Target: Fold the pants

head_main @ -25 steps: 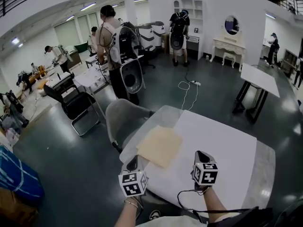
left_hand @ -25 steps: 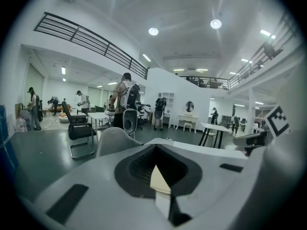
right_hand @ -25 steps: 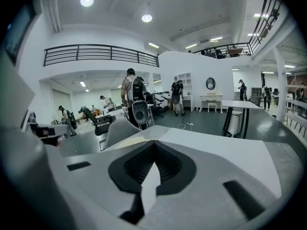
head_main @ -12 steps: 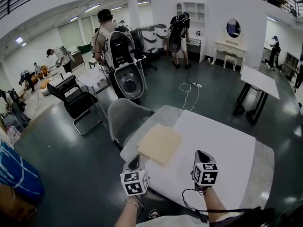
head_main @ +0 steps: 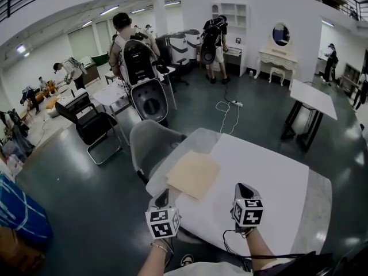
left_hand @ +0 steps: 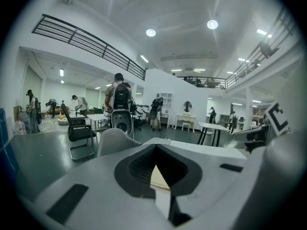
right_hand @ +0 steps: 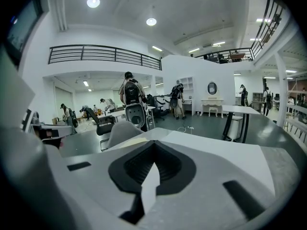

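You stand in a big open hall with a dark glossy floor, other people busy at desks well behind, and a white table (head_main: 270, 171) right in front of you with a grey chair (head_main: 150, 145) pushed to its far left corner. The pants (head_main: 194, 174) lie on the table's left part as a flat tan packet, nearly square, edges tidy and layers stacked, so they look folded to me already. They lie ahead of both tools and well apart from them. From your left gripper (head_main: 163, 196) they sit just forward and a little to the right, and that tool's own view shows tan cloth straight past its tips. From your right gripper (head_main: 244, 187) they lie forward and off to the left, so your left hand is the nearer one. The packet's slightly longer side runs away from you, slanting rightwards. Both tools hover at the table's near edge, each with jaws pressed together and nothing pinched between them.
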The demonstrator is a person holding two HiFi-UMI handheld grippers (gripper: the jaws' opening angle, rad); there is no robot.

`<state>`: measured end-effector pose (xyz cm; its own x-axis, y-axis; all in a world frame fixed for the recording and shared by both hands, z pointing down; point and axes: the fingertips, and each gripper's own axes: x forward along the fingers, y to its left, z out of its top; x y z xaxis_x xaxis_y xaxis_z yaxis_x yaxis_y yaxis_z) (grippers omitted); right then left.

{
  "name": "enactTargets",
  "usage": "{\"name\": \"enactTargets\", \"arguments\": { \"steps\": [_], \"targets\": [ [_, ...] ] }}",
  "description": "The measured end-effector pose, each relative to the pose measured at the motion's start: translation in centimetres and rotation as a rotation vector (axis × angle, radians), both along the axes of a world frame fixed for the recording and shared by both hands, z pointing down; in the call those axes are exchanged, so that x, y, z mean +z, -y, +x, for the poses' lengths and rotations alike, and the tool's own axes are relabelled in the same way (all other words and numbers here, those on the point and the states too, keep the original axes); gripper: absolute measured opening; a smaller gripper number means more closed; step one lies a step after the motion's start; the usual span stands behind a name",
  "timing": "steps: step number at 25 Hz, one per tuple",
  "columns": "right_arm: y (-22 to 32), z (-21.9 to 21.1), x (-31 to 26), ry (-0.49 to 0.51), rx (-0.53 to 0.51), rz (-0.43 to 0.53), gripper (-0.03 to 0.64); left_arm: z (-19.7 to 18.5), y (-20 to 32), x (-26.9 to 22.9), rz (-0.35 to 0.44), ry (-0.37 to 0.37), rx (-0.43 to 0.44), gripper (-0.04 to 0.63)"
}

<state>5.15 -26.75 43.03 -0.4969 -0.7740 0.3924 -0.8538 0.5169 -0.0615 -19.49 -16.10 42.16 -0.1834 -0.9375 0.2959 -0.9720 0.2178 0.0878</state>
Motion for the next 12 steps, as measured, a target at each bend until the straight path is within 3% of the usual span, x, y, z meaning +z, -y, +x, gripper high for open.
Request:
{"name": "enactTargets", "arguments": {
  "steps": [12],
  "targets": [
    [0.26, -0.26, -0.35, 0.009, 0.005, 0.003, -0.009, -0.59, 0.17, 0.25, -0.006, -0.009, -0.002, 0.000]
  ]
}}
